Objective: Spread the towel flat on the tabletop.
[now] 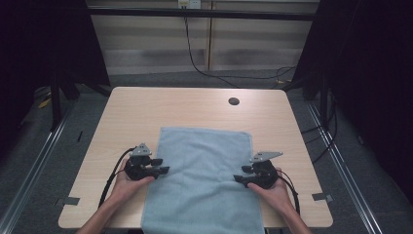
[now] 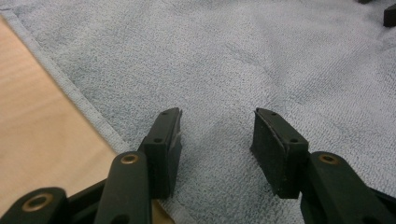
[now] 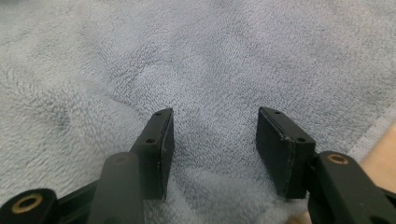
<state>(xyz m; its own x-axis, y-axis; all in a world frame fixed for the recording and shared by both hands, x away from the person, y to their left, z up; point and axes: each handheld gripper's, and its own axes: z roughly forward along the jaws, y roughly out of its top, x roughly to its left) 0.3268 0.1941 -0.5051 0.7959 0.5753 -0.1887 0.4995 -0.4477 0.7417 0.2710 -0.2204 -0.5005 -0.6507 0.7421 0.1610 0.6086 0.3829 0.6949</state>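
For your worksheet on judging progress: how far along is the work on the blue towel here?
Done: the blue towel lies spread flat on the table, near edge hanging over. In hand: the left tool and right tool sit open at its side edges, nothing pinched. Left: gripping the cloth and any folding; no fold shows.

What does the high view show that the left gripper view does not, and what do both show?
High view alone: the whole table with a round hole near its far edge, both hands, the right gripper on the towel's right side, the floor and cables behind.

Left gripper view alone: the towel's stitched hem up close, and the left gripper with open jaws, nothing between them but flat cloth.

Both: the blue towel on the wooden table, with the left gripper at its left edge.
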